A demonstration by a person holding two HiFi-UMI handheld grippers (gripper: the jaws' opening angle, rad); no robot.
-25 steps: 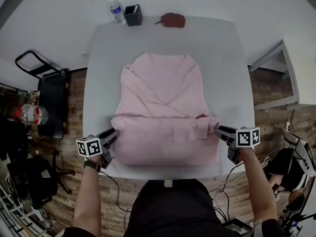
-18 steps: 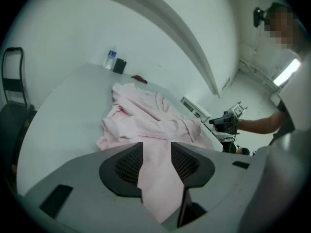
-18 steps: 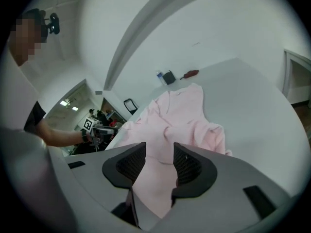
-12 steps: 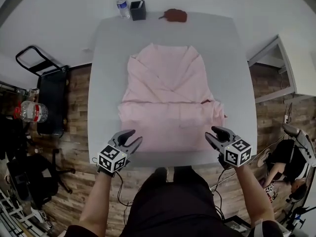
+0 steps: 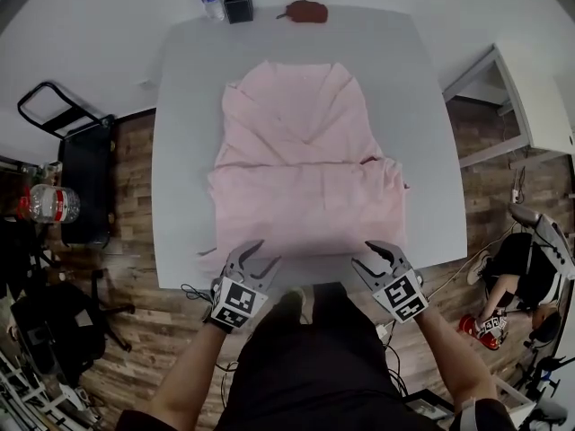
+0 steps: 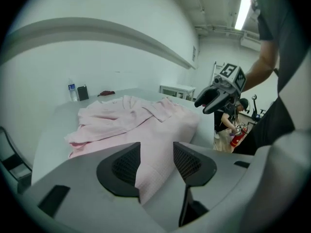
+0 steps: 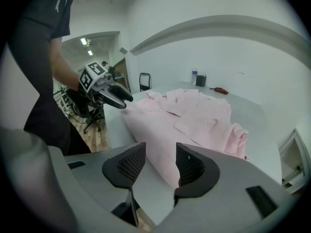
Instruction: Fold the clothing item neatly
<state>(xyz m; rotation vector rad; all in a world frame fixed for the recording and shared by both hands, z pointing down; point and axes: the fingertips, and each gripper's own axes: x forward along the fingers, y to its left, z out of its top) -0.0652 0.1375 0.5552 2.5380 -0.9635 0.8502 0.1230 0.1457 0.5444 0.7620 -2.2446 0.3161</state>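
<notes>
A pink garment (image 5: 305, 178) lies flat on the grey table (image 5: 180, 151), with its sleeves folded across the middle. My left gripper (image 5: 247, 257) hovers at the table's near edge, by the hem's left part. Its jaws have just been opening and nothing is between them. My right gripper (image 5: 375, 257) stands open by the hem's right part, also empty. In the left gripper view the pink garment (image 6: 141, 125) shows beyond the left gripper (image 6: 156, 165), and the right gripper (image 6: 216, 93) hangs to the right. In the right gripper view the right gripper (image 7: 156, 166) points at the pink garment (image 7: 194, 120).
At the table's far edge stand a water bottle (image 5: 209, 0), a black holder (image 5: 238, 4) and a reddish-brown item (image 5: 305, 11). A black cart (image 5: 81, 187) with a large bottle (image 5: 45, 203) is on the floor at left. A white cabinet (image 5: 530, 97) stands right.
Both grippers have left the garment's sides, come back to the table's near edge and rolled so their jaws point over the hem. The garment lies as before.
</notes>
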